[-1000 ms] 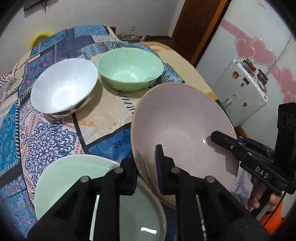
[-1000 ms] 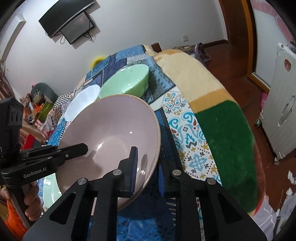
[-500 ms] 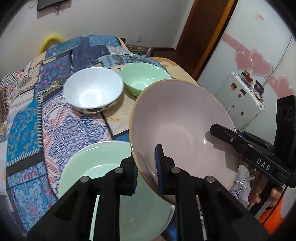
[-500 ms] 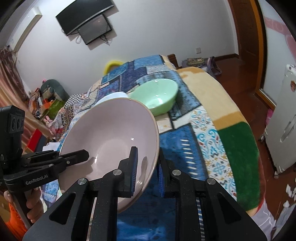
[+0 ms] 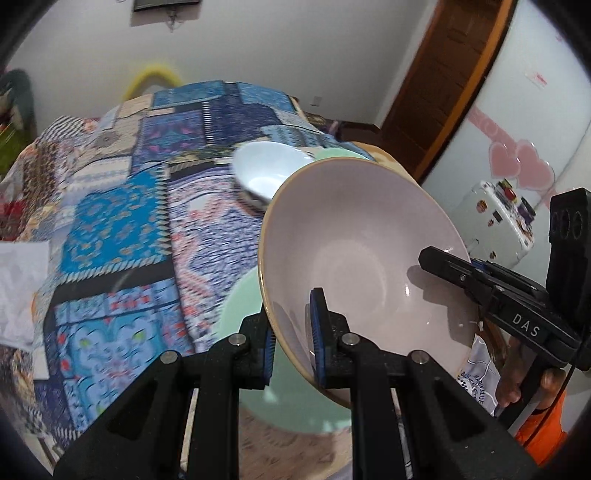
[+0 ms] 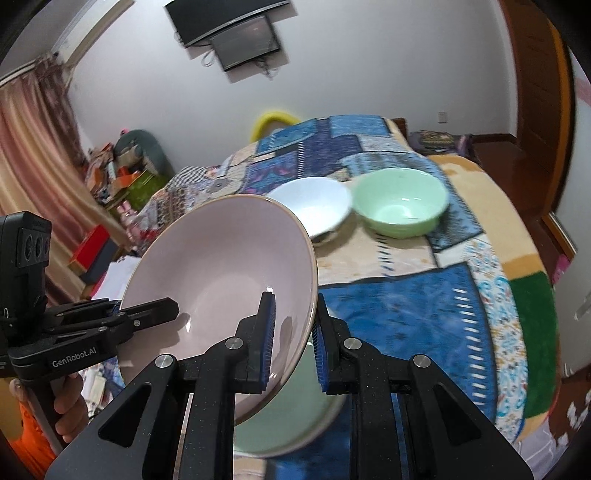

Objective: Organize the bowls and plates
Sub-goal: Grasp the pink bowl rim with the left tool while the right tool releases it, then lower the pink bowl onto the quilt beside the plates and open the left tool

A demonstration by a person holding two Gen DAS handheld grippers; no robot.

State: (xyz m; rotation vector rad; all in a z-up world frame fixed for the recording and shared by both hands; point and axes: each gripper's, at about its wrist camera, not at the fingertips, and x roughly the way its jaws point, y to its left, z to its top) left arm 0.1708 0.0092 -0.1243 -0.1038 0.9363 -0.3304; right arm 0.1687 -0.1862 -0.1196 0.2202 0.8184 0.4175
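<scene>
Item: pink plate (image 5: 362, 258), carried tilted in the air, clamped at two spots on its rim.
- Left gripper (image 5: 291, 339): jaws pinched on the plate's near rim.
- Right gripper (image 6: 293, 339): jaws pinched on the rim from the other side; both hands equally near.
- Green plate (image 6: 288, 413): flat on the bedspread, directly under the pink plate's low edge, so the likely stacking move is straight down.
- White bowl (image 6: 314, 206): beyond the pink plate, upright.
- Green bowl (image 6: 400, 210): just right of the white bowl.
- Bedspread (image 6: 406, 302): soft patchwork, uneven footing.
- Wall screen (image 6: 236, 33): far behind the pink plate.
</scene>
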